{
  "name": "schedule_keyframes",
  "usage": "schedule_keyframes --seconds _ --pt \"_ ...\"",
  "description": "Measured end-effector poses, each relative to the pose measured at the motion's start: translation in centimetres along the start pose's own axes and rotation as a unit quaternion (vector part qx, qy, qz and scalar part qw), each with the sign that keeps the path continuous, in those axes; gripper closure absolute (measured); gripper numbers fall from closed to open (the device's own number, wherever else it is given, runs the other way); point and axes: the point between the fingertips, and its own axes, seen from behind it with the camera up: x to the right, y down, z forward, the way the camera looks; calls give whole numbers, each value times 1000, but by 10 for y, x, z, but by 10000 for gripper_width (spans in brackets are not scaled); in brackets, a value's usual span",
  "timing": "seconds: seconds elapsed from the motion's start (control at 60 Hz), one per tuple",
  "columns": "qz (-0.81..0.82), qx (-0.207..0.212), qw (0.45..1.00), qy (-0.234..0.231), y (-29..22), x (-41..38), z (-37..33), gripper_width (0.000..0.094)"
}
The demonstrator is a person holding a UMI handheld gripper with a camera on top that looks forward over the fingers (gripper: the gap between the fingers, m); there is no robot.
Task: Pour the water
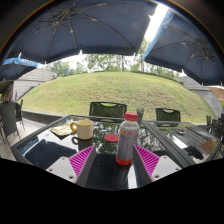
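Observation:
A clear plastic bottle (126, 142) with a red cap and a red band at its base stands upright on the dark glass table (45, 150). It stands between my fingers, close to the right pink pad (148, 160), with a wide gap to the left pad (82, 160). My gripper (115, 162) is open and low over the table. A cream mug (84, 129) stands beyond the left finger. A small red-topped container (110, 139) sits just behind the bottle to its left; its details are unclear.
Two dark chairs (108, 109) (168, 115) stand at the table's far side. Small items lie on the table at the right (185, 135). Large dark umbrellas (90, 25) hang overhead. A grassy slope (110, 88) rises beyond.

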Motion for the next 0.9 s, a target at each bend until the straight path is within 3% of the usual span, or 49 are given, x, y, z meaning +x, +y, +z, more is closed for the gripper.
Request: schedule_keyframes --seconds 0.183,0.333,0.367,0.417,0.583,0.767,0.9 --pt "15 18 999 29 -11 48 71 156" --pt "20 24 1000 6 -11 46 124 163" --pt "19 24 1000 0 -12 45 129 213" --pt "19 27 999 -9 -11 41 134 403" --pt "53 31 998 -10 -12 47 139 427" --pt "23 33 999 -7 -13 46 142 551" --pt "-73 43 996 31 -40 58 159 558"
